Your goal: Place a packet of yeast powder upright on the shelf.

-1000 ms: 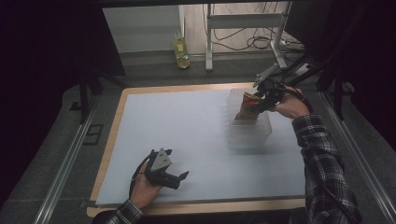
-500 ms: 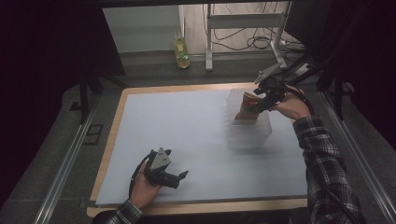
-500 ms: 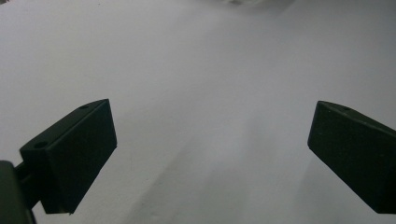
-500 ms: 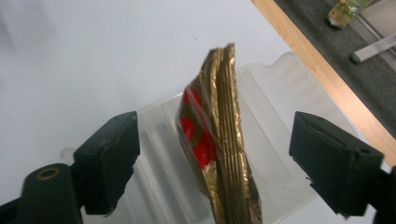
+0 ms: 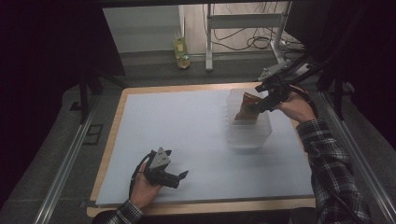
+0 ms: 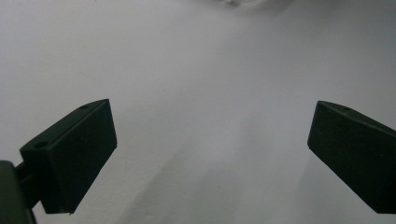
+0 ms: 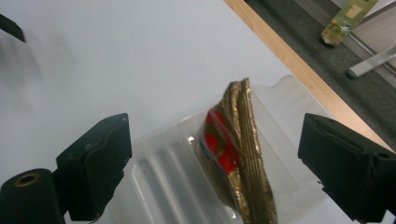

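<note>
A gold and red snack bag [image 5: 246,108] [image 7: 238,154] stands on end inside a clear plastic bin [image 5: 248,128] [image 7: 159,163] at the right of the white table sheet. My right gripper [image 5: 264,100] [image 7: 215,168] hovers over the bin, open, its jaws wide on either side of the bag's top edge without touching it. My left gripper [image 5: 180,176] [image 6: 210,154] rests low near the table's front left, open, with nothing but white sheet between its jaws.
The white sheet [image 5: 187,135] lies on a wooden board [image 5: 122,100] whose edge shows round it. A green and yellow bottle [image 5: 181,50] [image 7: 348,16] stands on the floor beyond the far edge, near metal stand legs [image 5: 208,44] and cables.
The right gripper has let go of the snack bag and drawn back slightly; the bag now stands in the bin. The left gripper has stayed put.
</note>
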A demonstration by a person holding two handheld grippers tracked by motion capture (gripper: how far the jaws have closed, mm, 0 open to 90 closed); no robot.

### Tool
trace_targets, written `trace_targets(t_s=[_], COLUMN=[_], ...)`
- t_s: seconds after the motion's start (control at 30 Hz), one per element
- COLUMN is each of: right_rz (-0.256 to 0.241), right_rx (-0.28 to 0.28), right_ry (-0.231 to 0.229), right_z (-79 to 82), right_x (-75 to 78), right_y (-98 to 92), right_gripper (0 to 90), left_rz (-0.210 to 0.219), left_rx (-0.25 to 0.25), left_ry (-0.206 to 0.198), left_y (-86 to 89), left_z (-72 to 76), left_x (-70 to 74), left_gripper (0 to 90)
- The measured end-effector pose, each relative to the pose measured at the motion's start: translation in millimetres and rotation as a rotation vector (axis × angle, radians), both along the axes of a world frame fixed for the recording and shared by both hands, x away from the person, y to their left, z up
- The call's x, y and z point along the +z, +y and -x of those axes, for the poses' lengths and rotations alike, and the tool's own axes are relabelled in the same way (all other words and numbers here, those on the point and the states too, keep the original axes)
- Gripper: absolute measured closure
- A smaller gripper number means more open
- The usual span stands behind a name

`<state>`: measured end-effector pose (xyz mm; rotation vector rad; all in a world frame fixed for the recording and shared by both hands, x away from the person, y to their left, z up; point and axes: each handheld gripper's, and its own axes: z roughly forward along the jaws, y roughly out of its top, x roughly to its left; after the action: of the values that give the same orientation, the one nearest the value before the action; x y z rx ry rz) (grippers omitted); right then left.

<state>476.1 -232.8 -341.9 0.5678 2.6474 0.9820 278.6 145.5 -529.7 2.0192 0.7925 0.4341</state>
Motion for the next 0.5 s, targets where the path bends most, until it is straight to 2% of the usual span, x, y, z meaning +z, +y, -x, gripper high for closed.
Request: trace_targets(t_s=[0.5], right_rz=[-0.015], right_rx=[-0.005], right_ry=[0.007], right_z=[14.5], right_x=[0.7], right_y=[0.4], right_gripper=[7.8], left_rz=[0.033], left_rx=[0.002], left_ry=[0.004], left_y=[2.2], left_z=[0.1], left_x=[1.5], left_gripper=[0.6])
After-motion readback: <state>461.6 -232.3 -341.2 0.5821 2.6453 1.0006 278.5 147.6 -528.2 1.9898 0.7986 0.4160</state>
